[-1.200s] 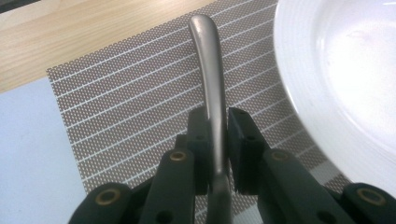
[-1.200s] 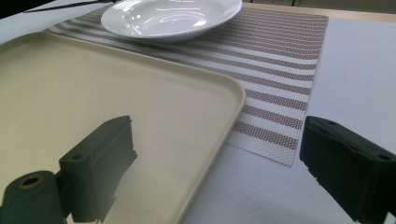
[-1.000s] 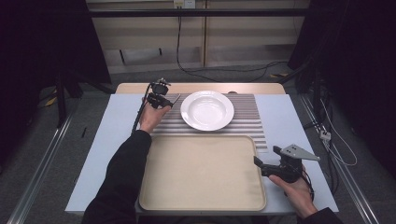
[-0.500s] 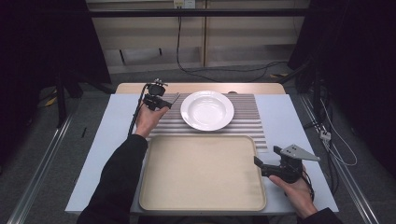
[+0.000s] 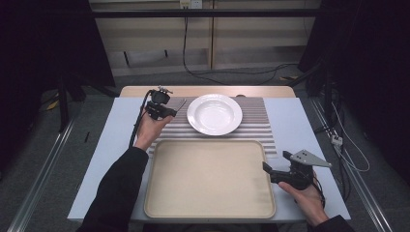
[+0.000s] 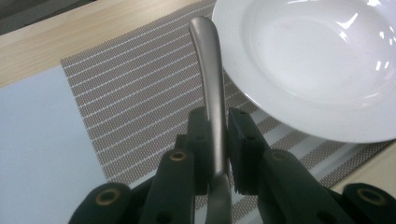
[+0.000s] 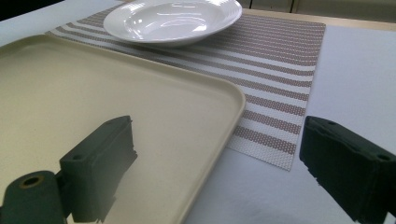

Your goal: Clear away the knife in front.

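My left gripper [image 6: 215, 140] has its jaws clamped on a metal handle [image 6: 208, 70] just left of the plate [image 5: 214, 114]; I'd lower it level onto the mat [image 6: 140, 107], right gripper [image 7: 224, 172] jaws apart.

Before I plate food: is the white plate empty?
Empty. The plate shows a bare white bowl in the high view, and the left gripper holds a metal handle beside its rim, not in it.

— Is this somebody's dining room?
— No, a recording lab: black curtains [image 5: 43, 43] on both sides, loose cables [image 5: 227, 72] across the floor, metal rails [image 5: 41, 164] flanking the worktop [image 5: 121, 125], and a staged placemat [image 5: 261, 121].
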Motion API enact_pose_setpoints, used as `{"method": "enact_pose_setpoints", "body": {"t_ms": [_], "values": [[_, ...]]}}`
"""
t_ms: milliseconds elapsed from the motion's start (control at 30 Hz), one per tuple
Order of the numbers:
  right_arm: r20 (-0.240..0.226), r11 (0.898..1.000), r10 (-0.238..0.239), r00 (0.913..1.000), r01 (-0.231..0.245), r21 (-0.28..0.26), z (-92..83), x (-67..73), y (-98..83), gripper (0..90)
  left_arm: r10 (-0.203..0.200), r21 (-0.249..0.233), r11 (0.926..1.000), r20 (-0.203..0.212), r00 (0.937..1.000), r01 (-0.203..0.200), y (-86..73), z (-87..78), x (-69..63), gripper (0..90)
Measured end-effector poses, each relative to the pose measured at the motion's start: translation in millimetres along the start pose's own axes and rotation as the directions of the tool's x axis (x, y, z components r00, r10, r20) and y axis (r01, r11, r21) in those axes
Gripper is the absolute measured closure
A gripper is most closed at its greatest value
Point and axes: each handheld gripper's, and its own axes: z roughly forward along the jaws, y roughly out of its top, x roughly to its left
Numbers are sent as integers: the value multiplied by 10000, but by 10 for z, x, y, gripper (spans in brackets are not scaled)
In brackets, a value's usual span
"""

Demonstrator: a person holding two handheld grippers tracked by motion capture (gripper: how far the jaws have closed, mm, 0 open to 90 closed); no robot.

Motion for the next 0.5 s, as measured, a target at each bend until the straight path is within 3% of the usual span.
{"method": "enact_pose_setpoints", "body": {"t_ms": [433, 500], "values": [[47, 10000, -3, 10000, 2, 14, -3, -2, -1, 101, 321, -218, 9993, 360, 9988, -313, -129, -173, -208, 798], [53, 10000, -6, 10000, 6, 10, -4, -1, -1, 101, 514, -262, 9984, 249, 9984, -507, -144, -207, -243, 797]]}}
